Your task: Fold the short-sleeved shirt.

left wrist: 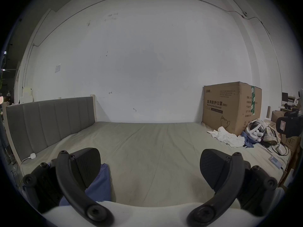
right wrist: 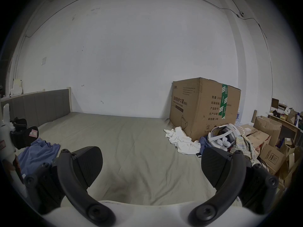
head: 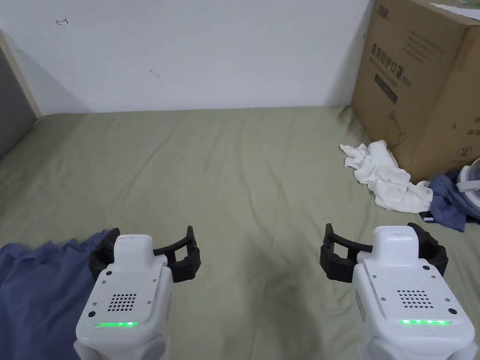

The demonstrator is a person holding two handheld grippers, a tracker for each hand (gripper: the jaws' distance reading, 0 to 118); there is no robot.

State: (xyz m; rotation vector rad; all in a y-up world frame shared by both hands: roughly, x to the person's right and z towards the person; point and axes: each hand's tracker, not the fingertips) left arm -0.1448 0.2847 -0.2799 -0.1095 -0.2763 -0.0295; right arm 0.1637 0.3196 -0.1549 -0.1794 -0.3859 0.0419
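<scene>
**Op:** Head view first: I have both tools held over the bed (head: 243, 164), and nothing is gripped. My left tool (head: 145, 255) has its jaws spread wide with only air between them, and my right tool (head: 382, 255) is the same.

**Desk:** Where's the shirt?

**Op:** I take the blue shirt (head: 37, 290) to be the one. It lies crumpled on the bed just beside my left tool, on the side away from the box (head: 422, 84). The left gripper view shows a blue edge (left wrist: 100, 181) under that tool's left jaw, but no pinch on it.

**Desk:** So which step is this?

**Op:** By my reading, the very start: shirt not yet picked up, not spread, no fold made. White cloth (head: 386, 178) and another blue garment (head: 447, 199) lie against the box, well apart from the shirt.

**Desk:** Next move?

**Op:** I'd swing both tools away from the box toward the shirt, lower them, and find two edges, probably shoulders or hem, to drag it flat onto open bed. Bunched cloth makes picking a single layer the tricky part.
</scene>
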